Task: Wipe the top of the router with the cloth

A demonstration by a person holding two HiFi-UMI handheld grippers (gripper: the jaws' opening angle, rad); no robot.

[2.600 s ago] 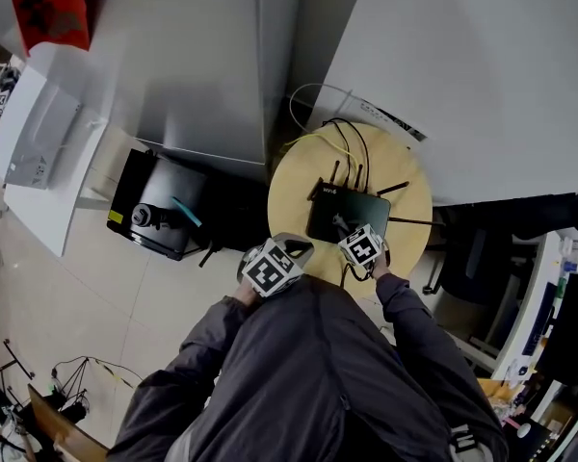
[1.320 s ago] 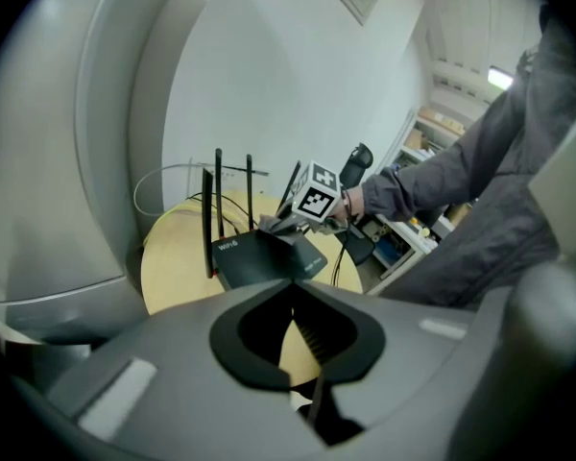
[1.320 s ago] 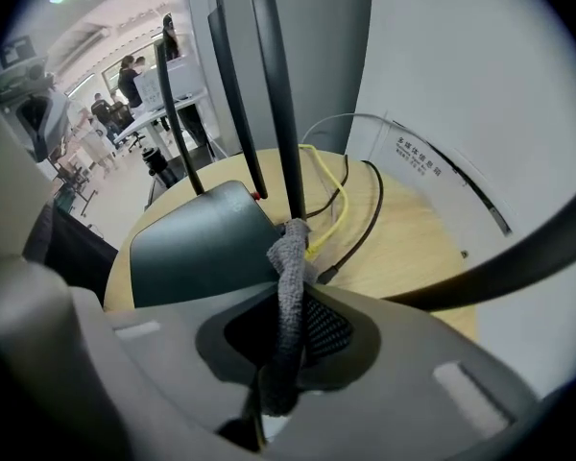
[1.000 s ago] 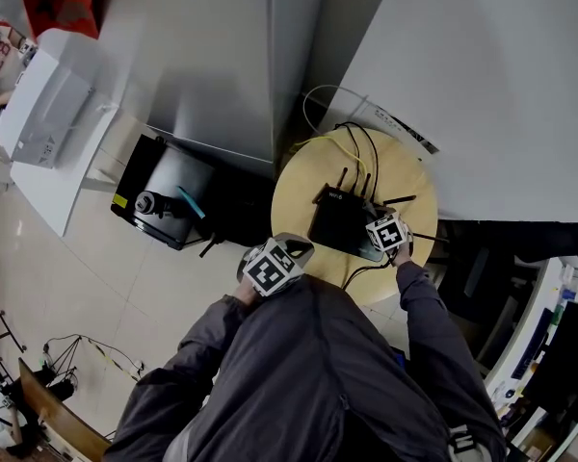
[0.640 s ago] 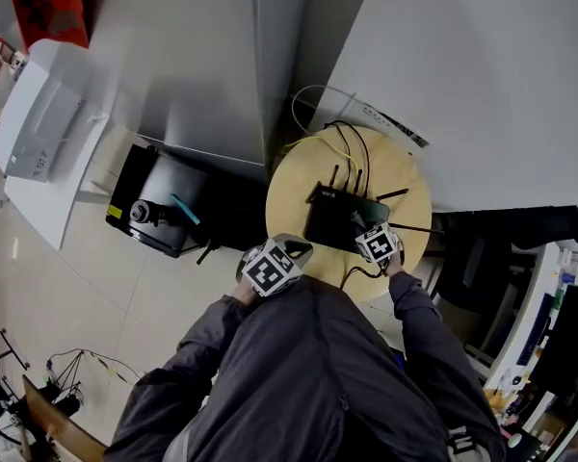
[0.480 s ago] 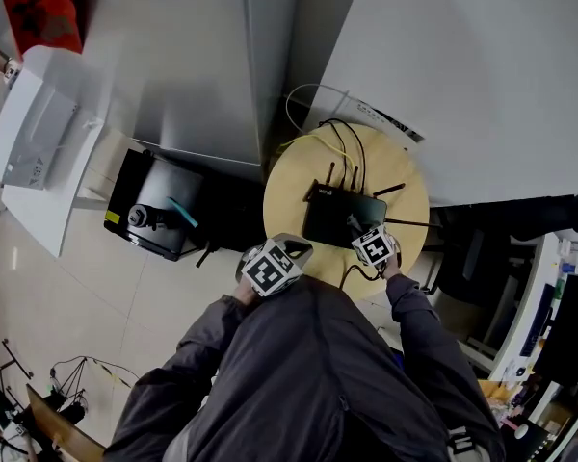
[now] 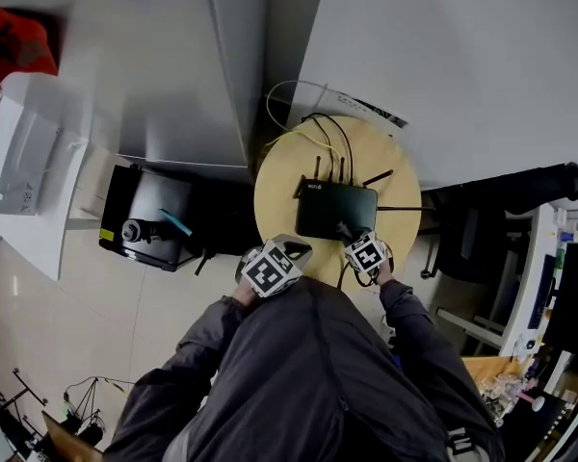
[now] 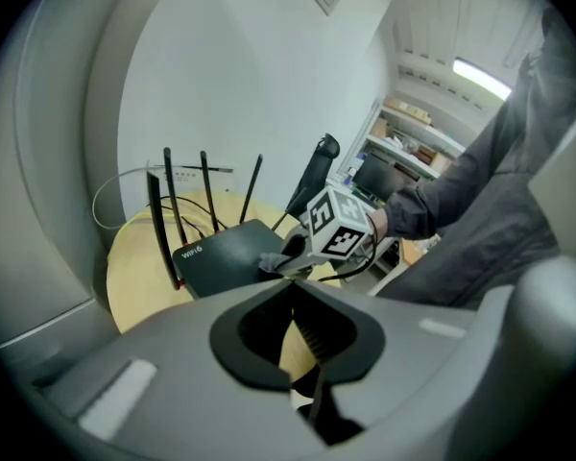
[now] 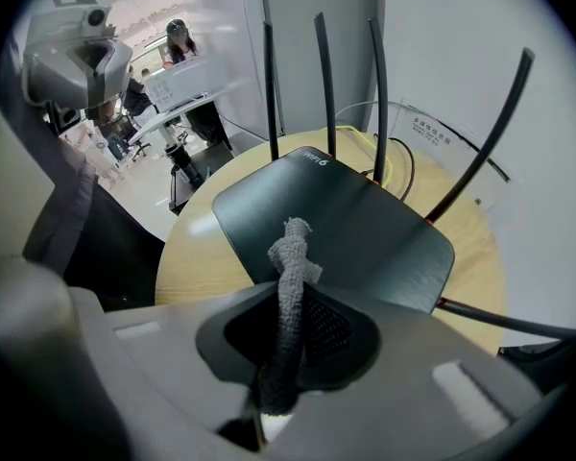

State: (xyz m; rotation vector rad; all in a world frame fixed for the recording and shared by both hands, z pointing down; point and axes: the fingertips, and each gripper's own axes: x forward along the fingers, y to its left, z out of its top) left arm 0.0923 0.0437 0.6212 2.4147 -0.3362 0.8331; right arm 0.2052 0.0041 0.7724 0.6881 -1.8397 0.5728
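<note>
A black router (image 7: 335,211) with several upright antennas lies on a round wooden table (image 7: 289,176). My right gripper (image 7: 358,243) is shut on a twisted grey cloth (image 9: 290,257), whose end rests on the router's top (image 9: 336,221) near its front right part. In the left gripper view the cloth (image 8: 273,262) touches the router (image 8: 228,254) just under the right gripper's marker cube (image 8: 334,229). My left gripper (image 7: 275,266) hangs at the table's near left edge, off the router, its jaws together with nothing in them (image 8: 293,327).
Black and yellow cables (image 7: 335,144) run off the table's far side to the wall. A black box (image 7: 146,221) sits on the floor to the left, beside a grey cabinet (image 7: 173,75). A dark chair (image 7: 477,234) stands right of the table. People stand far off.
The right gripper dragged the cloth to the router's right end, then back left toward its front edge. The left gripper stayed put. The head view shifted slightly.
</note>
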